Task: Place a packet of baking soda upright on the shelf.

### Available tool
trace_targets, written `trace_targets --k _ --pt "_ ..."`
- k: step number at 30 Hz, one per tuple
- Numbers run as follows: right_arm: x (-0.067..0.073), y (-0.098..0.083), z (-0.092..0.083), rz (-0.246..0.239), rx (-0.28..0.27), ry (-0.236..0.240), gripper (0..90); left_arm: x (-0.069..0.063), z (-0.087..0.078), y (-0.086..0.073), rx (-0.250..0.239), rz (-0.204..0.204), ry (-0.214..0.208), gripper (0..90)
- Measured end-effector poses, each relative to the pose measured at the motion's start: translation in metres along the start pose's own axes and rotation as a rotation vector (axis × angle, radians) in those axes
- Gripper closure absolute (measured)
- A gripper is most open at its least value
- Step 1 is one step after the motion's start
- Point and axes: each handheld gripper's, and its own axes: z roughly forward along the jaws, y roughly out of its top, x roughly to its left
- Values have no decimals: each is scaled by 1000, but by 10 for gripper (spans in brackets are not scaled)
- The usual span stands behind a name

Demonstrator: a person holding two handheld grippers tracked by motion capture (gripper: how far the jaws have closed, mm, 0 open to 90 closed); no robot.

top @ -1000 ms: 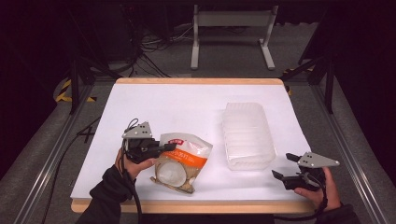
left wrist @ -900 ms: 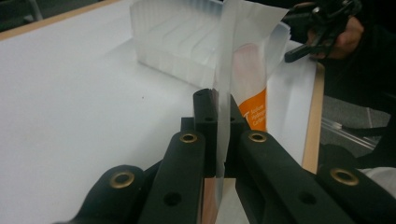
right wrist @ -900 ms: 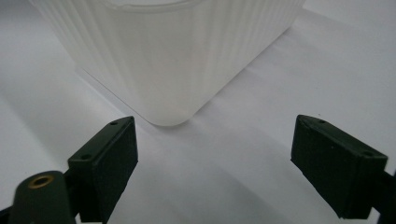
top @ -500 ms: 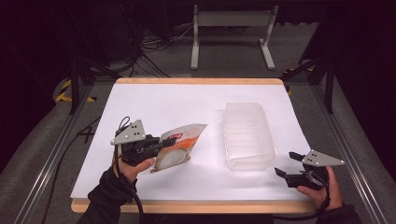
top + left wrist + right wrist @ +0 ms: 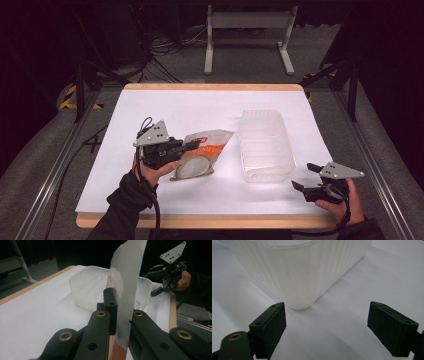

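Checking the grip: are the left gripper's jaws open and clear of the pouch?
No, the left gripper has its jaws clamped on the pouch's edge.

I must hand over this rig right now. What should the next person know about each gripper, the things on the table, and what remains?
Left gripper: shut on the edge of the pouch, which is lifted and tilted off the table.
Right gripper: open, holding nothing, near the corner of the clear tub.
Tub: standing on the table, nothing visible inside.
Done: pouch picked up.
Left: probably putting the pouch in the tub; the right gripper may steady it.
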Motion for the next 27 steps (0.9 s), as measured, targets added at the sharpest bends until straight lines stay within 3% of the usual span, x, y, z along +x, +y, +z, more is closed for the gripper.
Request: trace_targets --k 14,17,24,27 --pt "-1 -1 -2 8 -9 -4 161 14 28 33 -60 9 -23 899" --pt "-2 -1 -2 8 -10 -3 161 16 34 38 -65 30 -21 899" --pt "0 -1 -2 -5 -11 9 161 19 50 48 -75 23 -17 900" --pt "-1 -2 -2 4 -9 7 162 21 63 56 -97 24 -44 899"
